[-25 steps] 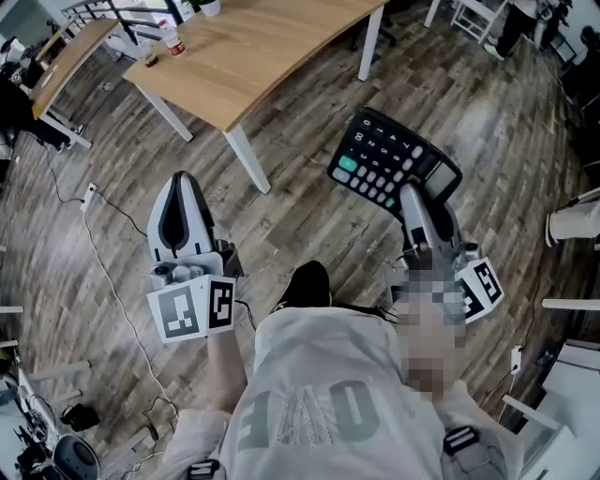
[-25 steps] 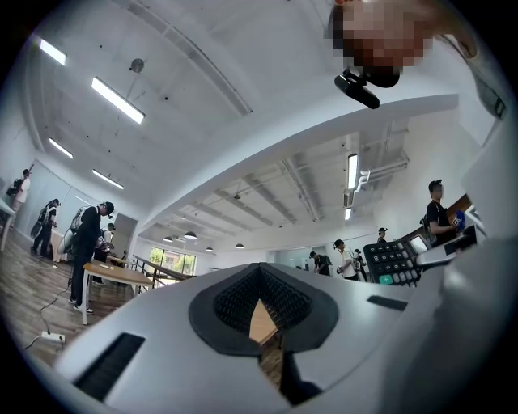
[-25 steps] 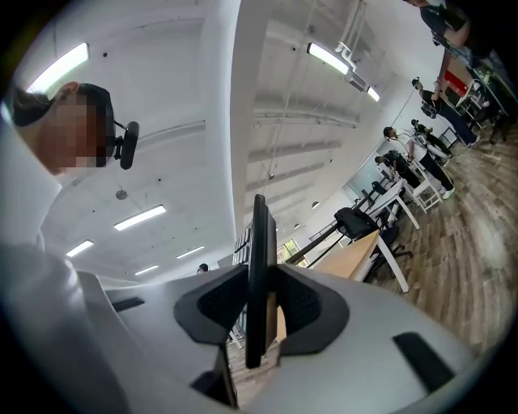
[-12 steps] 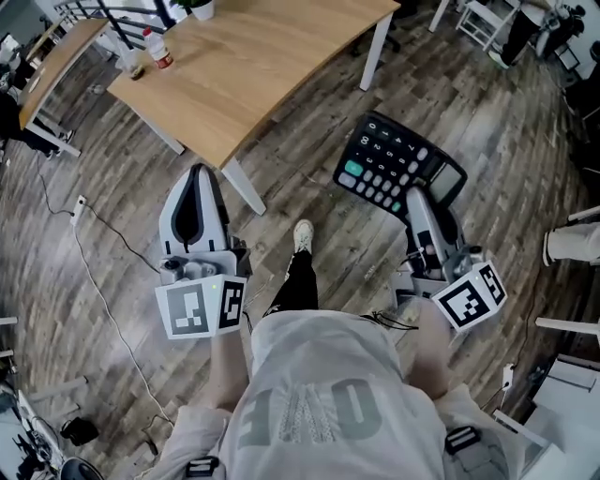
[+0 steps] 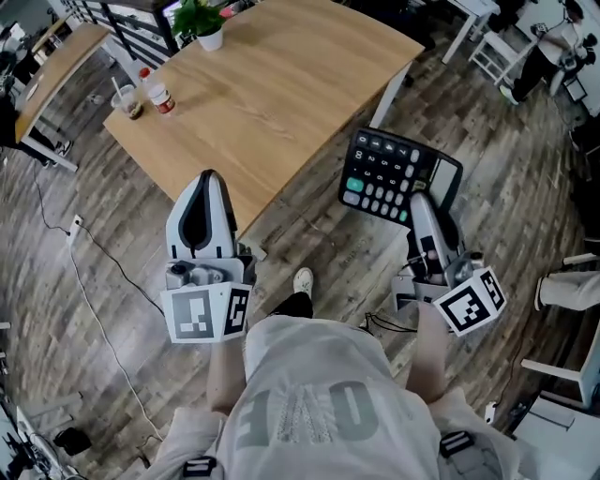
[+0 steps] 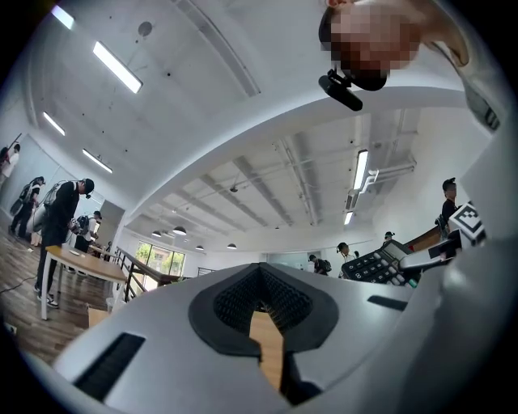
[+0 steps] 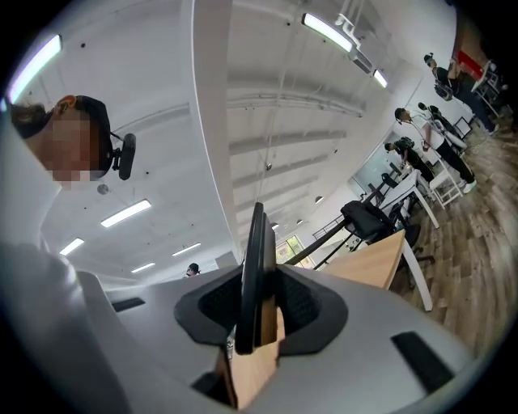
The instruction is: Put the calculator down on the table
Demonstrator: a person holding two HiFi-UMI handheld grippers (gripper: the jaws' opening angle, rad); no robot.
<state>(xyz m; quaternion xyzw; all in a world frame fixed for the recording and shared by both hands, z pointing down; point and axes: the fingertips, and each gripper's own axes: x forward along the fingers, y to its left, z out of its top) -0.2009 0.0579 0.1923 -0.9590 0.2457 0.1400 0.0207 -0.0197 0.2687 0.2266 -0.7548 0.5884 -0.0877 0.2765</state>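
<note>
The black calculator (image 5: 396,172), with pale keys and one green key, hangs over the wood floor just right of the wooden table (image 5: 281,84). My right gripper (image 5: 419,199) is shut on its near edge. In the right gripper view the calculator (image 7: 256,242) shows edge-on as a thin dark slab clamped between the pads. My left gripper (image 5: 208,178) holds nothing and its jaws are shut, with the tip over the table's near edge. Through the left gripper (image 6: 261,271) a sliver of the wooden top shows.
On the table's far left stand a bottle (image 5: 161,97), a cup (image 5: 128,101) and a potted plant (image 5: 206,23). A white table leg (image 5: 389,94) is close to the calculator. White chairs (image 5: 492,52) stand at the back right, and a cable (image 5: 94,272) trails over the floor on the left.
Both grippers have travelled forward to the table, which now lies much nearer. The left tip has reached its near edge. The calculator stays gripped in the right gripper.
</note>
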